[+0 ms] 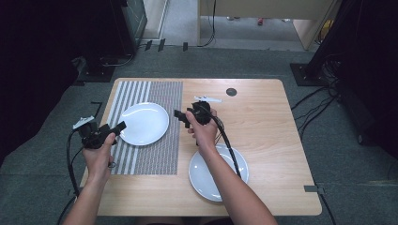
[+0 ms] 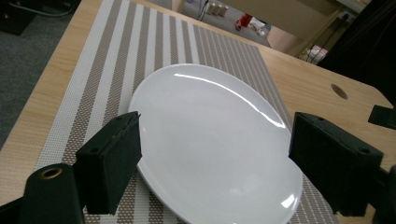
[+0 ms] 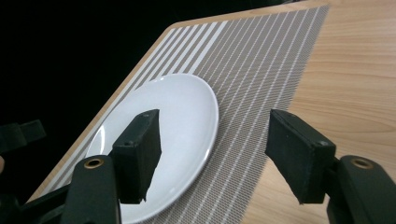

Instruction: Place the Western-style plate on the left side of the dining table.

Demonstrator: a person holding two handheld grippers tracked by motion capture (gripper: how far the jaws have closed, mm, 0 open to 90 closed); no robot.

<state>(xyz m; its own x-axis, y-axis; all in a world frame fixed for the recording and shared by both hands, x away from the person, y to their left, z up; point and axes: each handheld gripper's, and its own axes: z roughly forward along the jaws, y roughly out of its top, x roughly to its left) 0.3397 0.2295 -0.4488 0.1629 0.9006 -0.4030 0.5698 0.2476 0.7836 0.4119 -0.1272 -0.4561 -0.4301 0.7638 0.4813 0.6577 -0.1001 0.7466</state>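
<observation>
A white plate lies on a grey-and-white striped placemat on the left half of the wooden table. My left gripper hovers at the plate's left rim, jaws open and empty, pointing right. My right gripper hangs over the placemat's right edge, open and empty, pointing left at the plate. In the left gripper view the plate sits between and beyond the open gripper. From the right gripper view, the plate lies beyond the open gripper. A second white plate is partly under the right forearm.
A dark round hole sits in the tabletop near the far edge. Cables and dark equipment stands lie on the carpet to the right and behind. Bare wood spreads over the table's right half.
</observation>
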